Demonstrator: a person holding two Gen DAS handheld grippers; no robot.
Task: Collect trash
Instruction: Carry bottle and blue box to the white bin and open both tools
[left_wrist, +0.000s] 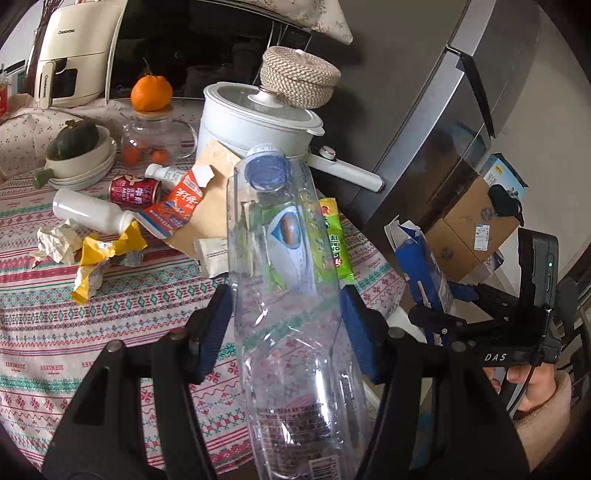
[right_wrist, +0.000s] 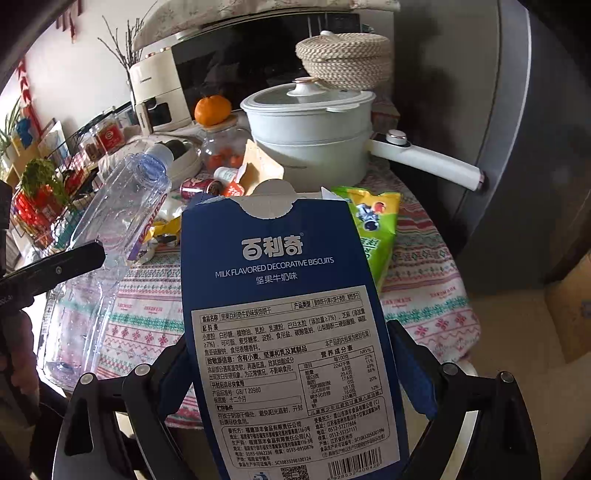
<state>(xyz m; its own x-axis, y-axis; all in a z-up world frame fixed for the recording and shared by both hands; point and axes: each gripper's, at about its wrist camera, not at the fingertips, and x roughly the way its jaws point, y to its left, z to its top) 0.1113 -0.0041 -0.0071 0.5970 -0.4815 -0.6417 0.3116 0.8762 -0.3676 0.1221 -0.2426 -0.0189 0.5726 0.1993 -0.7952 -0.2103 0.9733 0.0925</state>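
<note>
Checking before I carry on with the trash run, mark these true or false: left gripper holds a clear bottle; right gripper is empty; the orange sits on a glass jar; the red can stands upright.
1. The left gripper holds a clear plastic bottle: true.
2. The right gripper is empty: false, it grips a blue biscuit box.
3. The orange sits on a glass jar: true.
4. The red can stands upright: false, it lies on its side on the tablecloth.

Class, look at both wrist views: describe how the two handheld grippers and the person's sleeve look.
Both grippers, the left gripper and the right gripper, have black angular frames, silver round bolts and blue finger pads. The right one bears white "DAS" lettering, a green light and a thin black cable. The sleeve is fluffy cream.
</note>
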